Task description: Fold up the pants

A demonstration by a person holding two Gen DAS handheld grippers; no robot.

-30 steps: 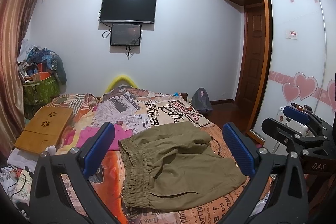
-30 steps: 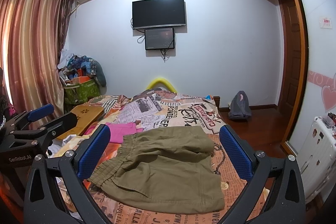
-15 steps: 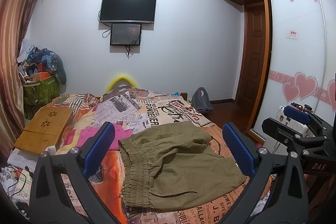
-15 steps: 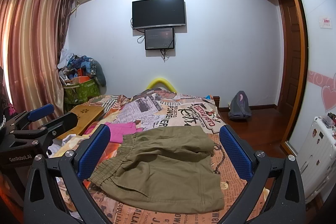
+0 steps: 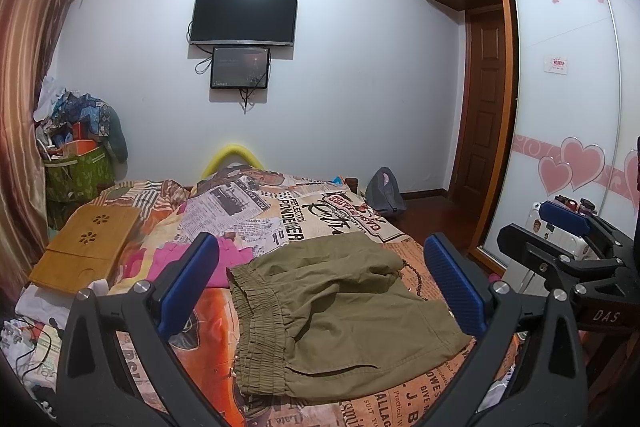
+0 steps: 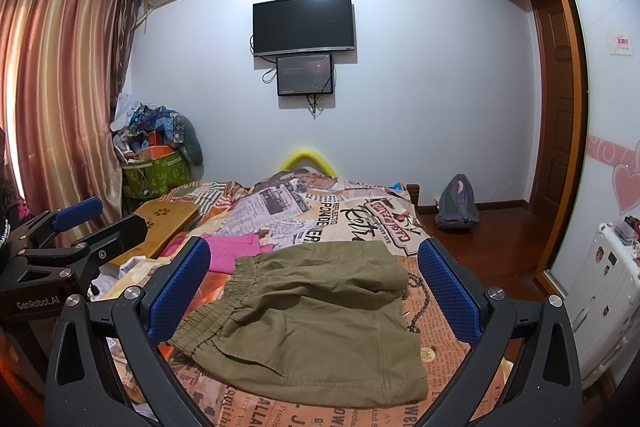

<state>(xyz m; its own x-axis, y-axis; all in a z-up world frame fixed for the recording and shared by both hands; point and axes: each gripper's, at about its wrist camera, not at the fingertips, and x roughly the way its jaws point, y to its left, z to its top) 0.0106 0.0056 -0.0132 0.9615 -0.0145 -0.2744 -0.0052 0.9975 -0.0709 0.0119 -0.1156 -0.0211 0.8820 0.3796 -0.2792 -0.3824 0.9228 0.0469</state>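
Pants point(image 5: 340, 311), olive-green, short-legged, elastic-waisted, are laid on the newspaper-print bedspread point(image 5: 304, 223) near its front edge, with a pink garment point(image 5: 224, 263) just beside the waistband on the far-left side. Left gripper point(image 5: 320, 283) is held above and in front of the pants, jaws spread wide and nothing gripped; right gripper point(image 6: 316, 287) is held likewise, wide open and empty, and each is glimpsed at the margin of the other's view. No fold of the present step is judged begun: the garment appears doubled leg over leg, gathered waistband point(image 5: 256, 327) to the left, hems to the right. For a clean fold, the waistband corners are best pinched one per gripper, through every layer, and carried level toward the hems so that edges meet. Upper layer is rumpled, with a raised ridge along the far side; smoothing beforehand is advised. Fabric is taken for light woven cotton, limp, likely to slide on the bedspread if dragged. A pocket seam is noted on the near panel.
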